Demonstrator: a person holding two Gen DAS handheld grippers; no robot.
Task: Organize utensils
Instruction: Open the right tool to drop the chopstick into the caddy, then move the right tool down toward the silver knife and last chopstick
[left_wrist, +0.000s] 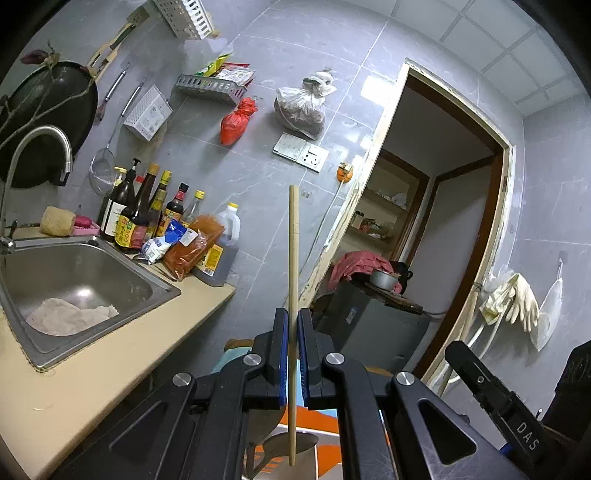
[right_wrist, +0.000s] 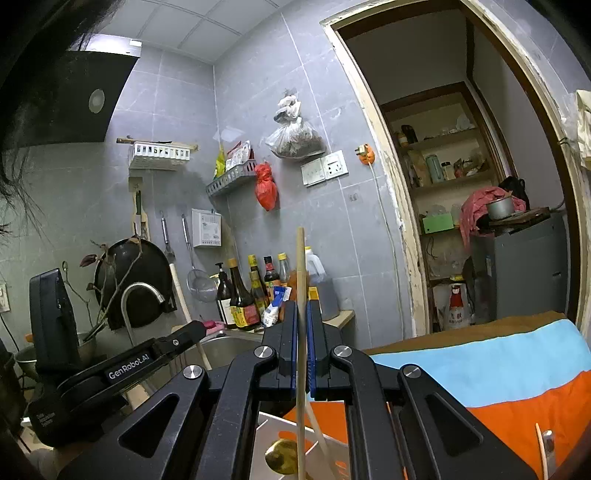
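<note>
Chopsticks, slim pale round wood: one (left_wrist: 293, 258) upright in left tool (left_wrist: 293, 325), another (right_wrist: 301, 295) in right tool (right_wrist: 302, 325).

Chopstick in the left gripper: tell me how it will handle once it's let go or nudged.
The chopstick looks thin, straight and wooden, so probably stiff and light. The left gripper pinches it near the middle, so it may pivot. It looks rounded, so it may roll on a flat surface.

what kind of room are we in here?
A home kitchen, most likely: a steel sink with a faucet, sauce bottles lined up on the counter, and a wok hanging on the grey tiled wall.
</note>
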